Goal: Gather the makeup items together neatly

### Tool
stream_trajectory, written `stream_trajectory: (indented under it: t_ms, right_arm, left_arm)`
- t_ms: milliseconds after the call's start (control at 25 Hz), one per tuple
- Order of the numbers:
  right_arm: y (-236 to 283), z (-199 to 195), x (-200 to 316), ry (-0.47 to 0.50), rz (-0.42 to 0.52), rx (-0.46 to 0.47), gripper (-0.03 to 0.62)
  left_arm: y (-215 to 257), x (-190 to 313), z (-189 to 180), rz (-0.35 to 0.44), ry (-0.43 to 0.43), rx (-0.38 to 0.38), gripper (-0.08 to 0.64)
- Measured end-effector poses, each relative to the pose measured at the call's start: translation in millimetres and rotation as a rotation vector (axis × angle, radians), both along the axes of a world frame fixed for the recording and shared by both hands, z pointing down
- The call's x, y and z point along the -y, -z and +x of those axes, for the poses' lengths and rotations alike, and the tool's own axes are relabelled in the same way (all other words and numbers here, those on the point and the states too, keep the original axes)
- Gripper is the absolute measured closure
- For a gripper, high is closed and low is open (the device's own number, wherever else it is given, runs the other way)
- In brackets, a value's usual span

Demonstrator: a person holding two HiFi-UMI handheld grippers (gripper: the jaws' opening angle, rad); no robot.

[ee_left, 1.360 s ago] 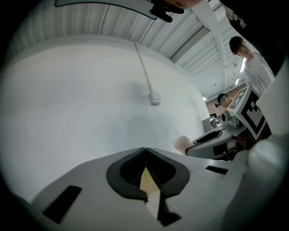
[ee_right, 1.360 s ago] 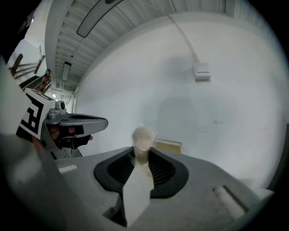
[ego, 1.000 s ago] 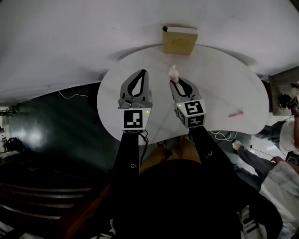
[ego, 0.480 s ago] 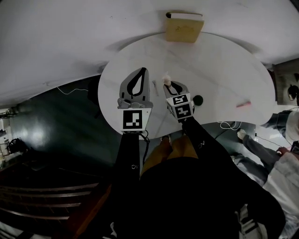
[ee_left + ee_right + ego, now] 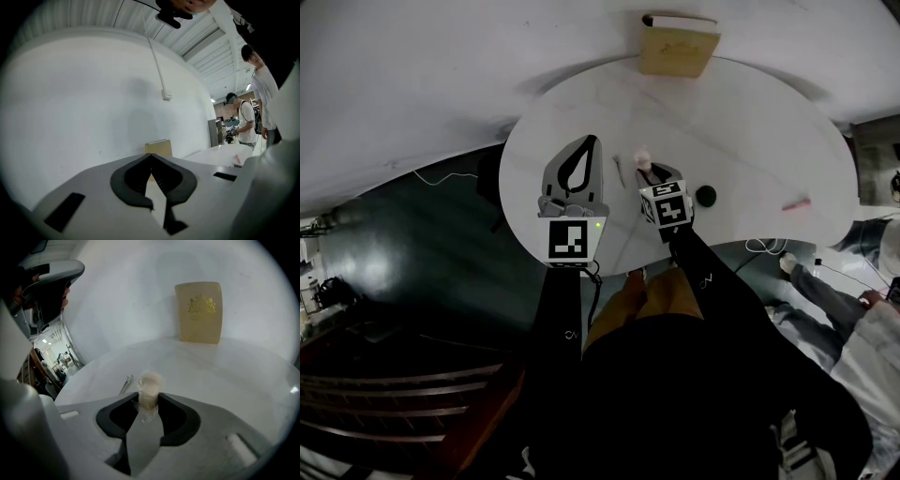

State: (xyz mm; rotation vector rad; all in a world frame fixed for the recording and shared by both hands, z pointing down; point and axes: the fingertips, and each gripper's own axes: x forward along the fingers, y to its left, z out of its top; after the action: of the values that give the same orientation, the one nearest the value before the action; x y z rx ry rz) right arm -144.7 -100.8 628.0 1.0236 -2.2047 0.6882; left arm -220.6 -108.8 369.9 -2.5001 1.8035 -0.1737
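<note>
Our right gripper grasps a small clear bottle of beige liquid at its tips. A thin metal tool lies on the white round table just left of them. Our left gripper is clenched, empty.

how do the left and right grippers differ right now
The left gripper has its jaws together on nothing; the right gripper is clamped on a small pale bottle. The left gripper points level toward the wall; the right gripper tilts down at the white table. Both are over that table.
</note>
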Motion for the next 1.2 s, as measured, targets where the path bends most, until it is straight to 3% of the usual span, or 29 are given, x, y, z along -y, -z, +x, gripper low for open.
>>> stream_trajectory:
  t_ms: [440, 760, 920, 1080, 1200]
  right_arm:
    - [23, 12, -4, 0.009, 0.021, 0.013, 0.466]
    - [7, 8, -5, 0.039, -0.017, -0.021, 0.465]
    - [4, 6, -5, 0.049, -0.026, -0.014, 0.408]
    - [22, 5, -6, 0.067, 0.022, -0.002, 0.397]
    - [63, 5, -6, 0.095, 0.117, 0.035, 0.397]
  left_arm:
    - [-3, 5, -3, -0.013, -0.01, 0.029, 0.551]
    - [1, 5, 3, -0.024, -0.012, 0.031, 0.551]
    - [1, 4, 4, -0.027, -0.016, 0.034, 0.551]
    - [0, 0, 1, -0.031, -0.014, 0.033, 0.551]
    - [6, -3, 5, -0.015, -0.022, 0.035, 0.551]
